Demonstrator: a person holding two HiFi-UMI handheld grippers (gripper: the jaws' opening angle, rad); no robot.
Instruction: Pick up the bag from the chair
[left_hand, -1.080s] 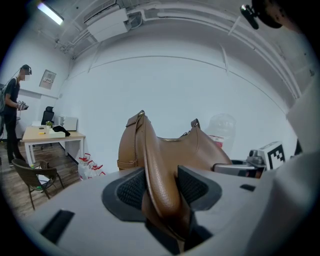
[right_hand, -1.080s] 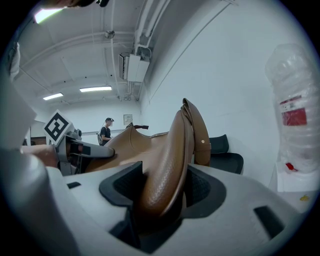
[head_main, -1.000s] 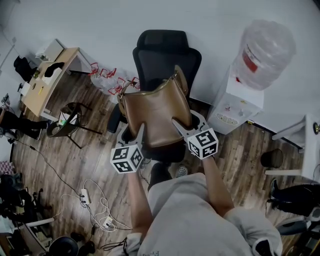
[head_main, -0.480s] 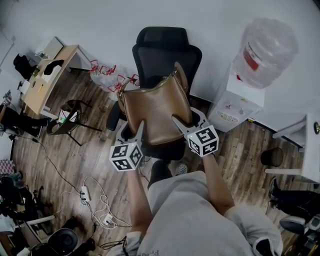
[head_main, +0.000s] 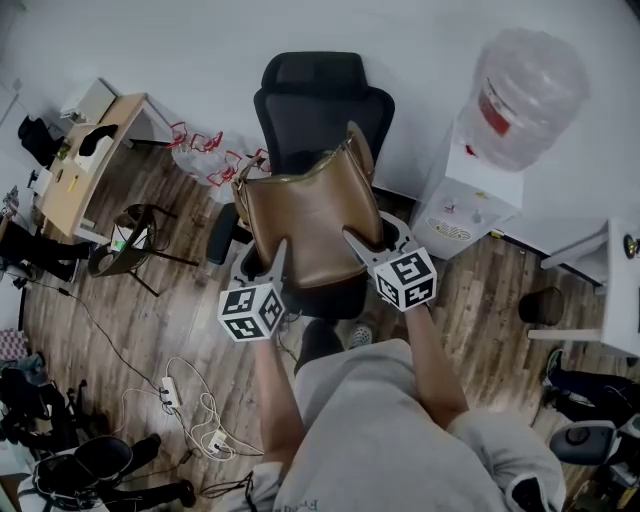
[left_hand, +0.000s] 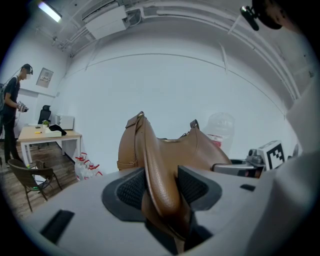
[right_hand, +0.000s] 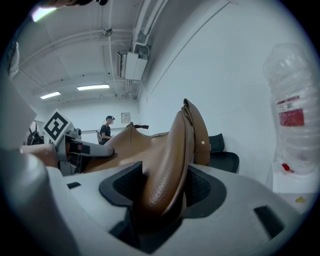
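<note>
A brown leather bag (head_main: 308, 222) hangs in the air above the seat of a black office chair (head_main: 312, 105), held up from both sides. My left gripper (head_main: 281, 257) is shut on the bag's left edge (left_hand: 157, 175), the leather pinched between its dark pads. On the other side, my right gripper (head_main: 352, 242) is shut on the bag's right edge (right_hand: 167, 170). The bag's strap and buckle rise at its top (left_hand: 140, 120). Each gripper's marker cube shows in the head view, close to the person's body.
A water dispenser (head_main: 470, 200) with a big bottle (head_main: 525, 95) stands right of the chair. A wooden desk (head_main: 85, 165) and a small round chair (head_main: 130, 240) are at the left, with cables and a power strip (head_main: 170, 392) on the wood floor. A person (left_hand: 11, 117) stands far left.
The bag and both grippers have kept their hold and place. The head view has shifted a little, so the chair and room sit slightly differently in the picture.
</note>
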